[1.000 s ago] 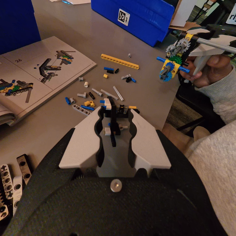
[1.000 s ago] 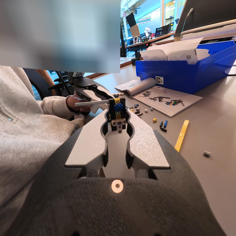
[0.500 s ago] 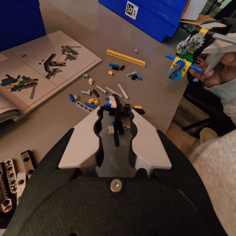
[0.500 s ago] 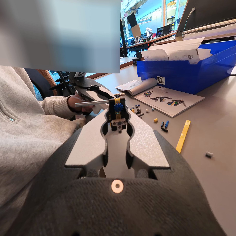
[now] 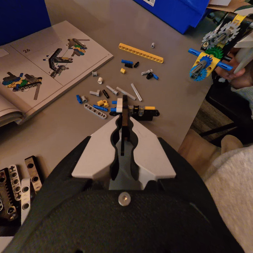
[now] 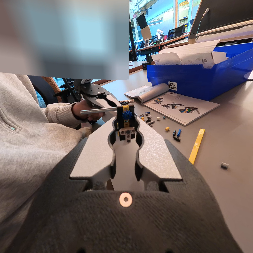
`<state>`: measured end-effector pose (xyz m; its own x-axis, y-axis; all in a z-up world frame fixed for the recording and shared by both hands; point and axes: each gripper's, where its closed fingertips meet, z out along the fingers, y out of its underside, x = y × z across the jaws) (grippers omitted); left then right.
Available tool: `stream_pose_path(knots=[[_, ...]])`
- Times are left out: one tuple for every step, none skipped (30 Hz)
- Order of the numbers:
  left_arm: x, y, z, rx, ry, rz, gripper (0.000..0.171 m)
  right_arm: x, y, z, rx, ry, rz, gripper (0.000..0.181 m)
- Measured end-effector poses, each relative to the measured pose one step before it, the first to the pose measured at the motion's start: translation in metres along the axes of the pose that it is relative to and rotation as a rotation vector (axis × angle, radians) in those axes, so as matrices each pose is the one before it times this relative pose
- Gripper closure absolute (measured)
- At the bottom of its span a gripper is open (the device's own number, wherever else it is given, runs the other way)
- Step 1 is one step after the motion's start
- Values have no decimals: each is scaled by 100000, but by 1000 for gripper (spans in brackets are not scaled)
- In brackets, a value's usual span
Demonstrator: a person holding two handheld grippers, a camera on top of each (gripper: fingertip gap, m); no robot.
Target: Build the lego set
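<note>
- Between my left gripper's (image 5: 123,121) fingers, in the left wrist view, a black beam assembly (image 5: 124,117) is clamped on edge, its long axis running straight out along the fingers. Its crosswise part, with white, grey and yellow pieces, sits just past the tips, above the grey table (image 5: 61,130).
- Up and to the right in that view, well apart from my left gripper, the gear module (image 5: 209,58) hangs off the table edge in my right gripper, blue pins sticking out both sides.
- Loose pins, axles and a long yellow beam (image 5: 141,53) lie on the table beyond, beside the open instruction booklet (image 5: 45,65).
- From the right wrist view, my right gripper (image 6: 126,123) is closed on the gear module (image 6: 125,116), held upright, its grey axle (image 6: 98,110) pointing left toward my left gripper (image 6: 106,101).
- I judge the join turns on this: the axle's long axis lies crosswise to my left beam, so bringing the two together means closing the gap sideways.
</note>
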<state>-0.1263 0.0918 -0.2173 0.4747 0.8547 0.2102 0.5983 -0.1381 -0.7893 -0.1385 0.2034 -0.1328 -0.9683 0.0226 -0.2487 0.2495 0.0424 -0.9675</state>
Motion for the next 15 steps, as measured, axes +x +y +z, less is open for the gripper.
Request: stream_pose_path(knots=[[65, -92, -82, 847, 1353, -842, 167, 15, -9, 3, 44, 35, -6, 158], [0, -196, -173, 1671, 1280, -1281, 167, 3, -28, -11, 140, 34, 0, 158], [17, -308, -231, 2464, 1730, -1316, 167, 6, -46, -22, 255, 0, 29, 158], [76, -379, -275, 2986, 2215, -1261, 167, 0, -48, -16, 337, -34, 86, 158], [153, -429, -299, 3340, 2859, -1059, 167, -4, -70, -31, 410, -81, 149, 159], [220, -463, -321, 3608, 3276, -1027, 167, -8, -80, -32, 535, -173, 201, 158], [288, -509, -332, 3978, 3610, -804, 167, -31, -106, -35, 645, -277, 292, 159], [399, -549, -333, 4332, 4082, -456, 167, -35, -107, -31, 697, -358, 362, 159], [389, -560, -344, 4409, 3832, -405, 167, -37, -103, -23, 663, -366, 361, 159], [424, -526, -322, 4343, 3856, -287, 167, -36, -89, -19, 580, -318, 308, 159], [472, -496, -296, 4204, 4020, -239, 167, -50, -58, 2, 463, -323, 251, 159], [480, -447, -267, 3901, 3954, -292, 167, -66, -44, 32, 312, -369, 205, 159], [509, -392, -220, 3506, 4069, -311, 167, -81, -13, 39, 133, -382, 123, 158], [387, -275, -189, 2548, 3299, -450, 167, -73, 11, 59, -19, -314, 2, 158], [301, -222, -171, 1814, 2643, -237, 167, -84, 23, 71, -128, -271, -59, 159]])
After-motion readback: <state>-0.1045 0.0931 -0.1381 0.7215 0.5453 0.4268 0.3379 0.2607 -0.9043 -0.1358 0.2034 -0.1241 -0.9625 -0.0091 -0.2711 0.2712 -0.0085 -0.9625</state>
